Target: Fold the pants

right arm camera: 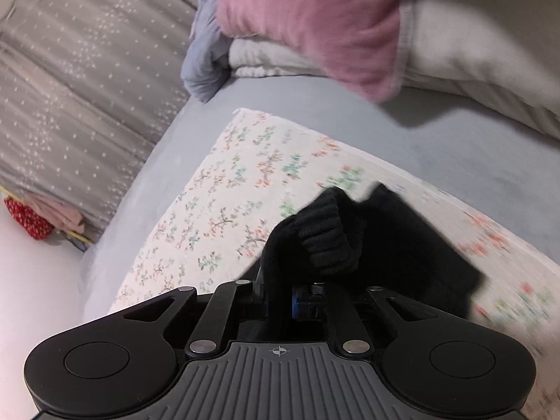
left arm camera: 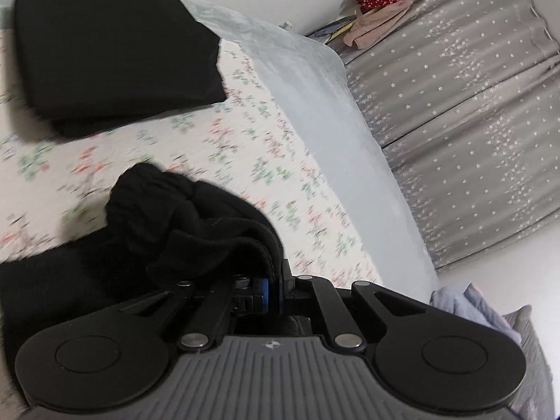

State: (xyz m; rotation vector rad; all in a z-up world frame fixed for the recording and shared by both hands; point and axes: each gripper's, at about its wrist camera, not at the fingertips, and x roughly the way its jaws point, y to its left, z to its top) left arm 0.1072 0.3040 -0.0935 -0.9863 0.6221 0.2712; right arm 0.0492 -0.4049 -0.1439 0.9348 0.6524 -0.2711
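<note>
Black pants (left arm camera: pixel 182 231) lie on a floral sheet (left arm camera: pixel 245 147) on the bed. My left gripper (left arm camera: pixel 274 280) is shut on a bunched edge of the black fabric, which rises in folds just ahead of its jaws. My right gripper (right arm camera: pixel 278 288) is shut on another part of the pants (right arm camera: pixel 325 238), a ribbed black cuff or waistband that stands up over its jaws. The rest of the pants trails off to the right and downward in the right wrist view. A second black garment (left arm camera: pixel 112 52) lies folded flat at the far left of the bed.
The pale blue bed cover (left arm camera: pixel 315 105) drops off beside a grey star-patterned curtain (left arm camera: pixel 465 122). A pink pillow (right arm camera: pixel 315 24) and white bedding (right arm camera: pixel 472 56) lie at the bed's head. Red and pink clothes (left arm camera: pixel 381 3) hang by the curtain.
</note>
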